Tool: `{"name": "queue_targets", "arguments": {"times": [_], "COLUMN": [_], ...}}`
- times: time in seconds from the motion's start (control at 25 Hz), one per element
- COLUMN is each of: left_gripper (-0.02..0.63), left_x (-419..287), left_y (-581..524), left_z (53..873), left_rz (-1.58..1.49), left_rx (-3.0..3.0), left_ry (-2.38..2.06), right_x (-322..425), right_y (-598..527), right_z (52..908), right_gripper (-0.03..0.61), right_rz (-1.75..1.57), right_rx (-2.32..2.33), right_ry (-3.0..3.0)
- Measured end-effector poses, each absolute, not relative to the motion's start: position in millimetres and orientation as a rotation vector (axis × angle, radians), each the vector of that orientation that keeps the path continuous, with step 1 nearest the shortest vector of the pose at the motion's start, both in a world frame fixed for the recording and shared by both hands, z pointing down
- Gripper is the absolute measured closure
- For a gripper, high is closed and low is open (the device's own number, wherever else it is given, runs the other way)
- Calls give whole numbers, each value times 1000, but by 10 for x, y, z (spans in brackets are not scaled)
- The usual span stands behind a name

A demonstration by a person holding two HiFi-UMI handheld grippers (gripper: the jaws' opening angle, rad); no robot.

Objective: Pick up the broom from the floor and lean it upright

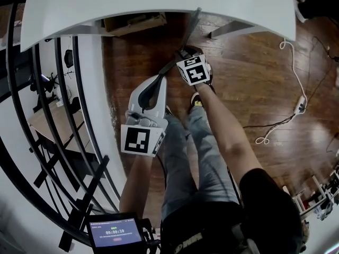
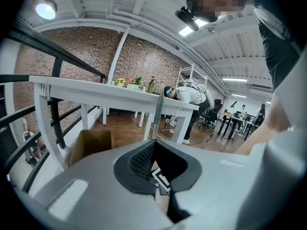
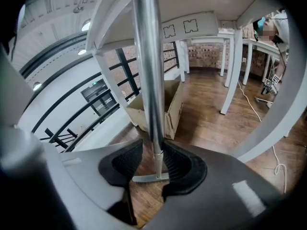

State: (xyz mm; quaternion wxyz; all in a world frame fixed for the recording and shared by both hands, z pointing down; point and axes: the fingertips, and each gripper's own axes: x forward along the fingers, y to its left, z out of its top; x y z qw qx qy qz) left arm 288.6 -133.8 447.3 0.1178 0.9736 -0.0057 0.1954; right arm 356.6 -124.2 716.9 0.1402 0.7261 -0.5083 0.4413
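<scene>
Broom (image 3: 146,56): stands head-down on the floor (image 3: 206,109) just below the table (image 3: 192,25) edge, and its handle appears to rest against that edge.
Long axis: near vertical, tipped slightly toward the table.
Right tool (image 3: 152,164): under the table edge, jaws partly apart either side of the handle, with a gap at one pad, so no grip.
Left tool (image 2: 156,164): farther from the table, tips together, empty.
Coming move: the right hand is nearer and probably needs to back straight off without nudging the handle.

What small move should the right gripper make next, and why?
Probably draw the right gripper straight back off the broom pole without nudging it. The pole stands upright, its head on the floor and its top seemingly against the table, and the jaws stand apart around it.
</scene>
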Motion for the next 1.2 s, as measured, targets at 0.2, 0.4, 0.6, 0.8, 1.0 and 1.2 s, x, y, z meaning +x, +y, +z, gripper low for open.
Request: {"name": "queue_targets", "arguments": {"times": [0.2, 0.4, 0.6, 0.8, 1.0, 1.2], "left_gripper": [600, 600, 600, 600, 600, 600], "left_x": [2861, 2873, 2885, 2866, 2787, 2770], "left_y": [-1345, -1342, -1337, -1341, -1340, -1051], "left_z": [4484, 4520, 4527, 4498, 4497, 4378], "left_rz": [585, 594, 596, 601, 629, 610], "left_rx": [2844, 2842, 2842, 2852, 2862, 2885], "left_ry": [-15, -12, -9, -8, -11, 47], "right_x": [3636, 3724, 3843, 3925, 3813, 3691], "right_y": [-1408, -1532, -1519, -1318, -1058, -391], "right_z": [6876, 6589, 6363, 6207, 6005, 5573], "right_gripper": [393, 349, 328, 318, 314, 356], "right_rz": [1161, 1027, 915, 866, 827, 806], "right_rx": [2160, 2207, 2247, 2283, 2289, 2263], "right_ry": [-1576, -1664, -1699, -1696, -1747, -1750]}}
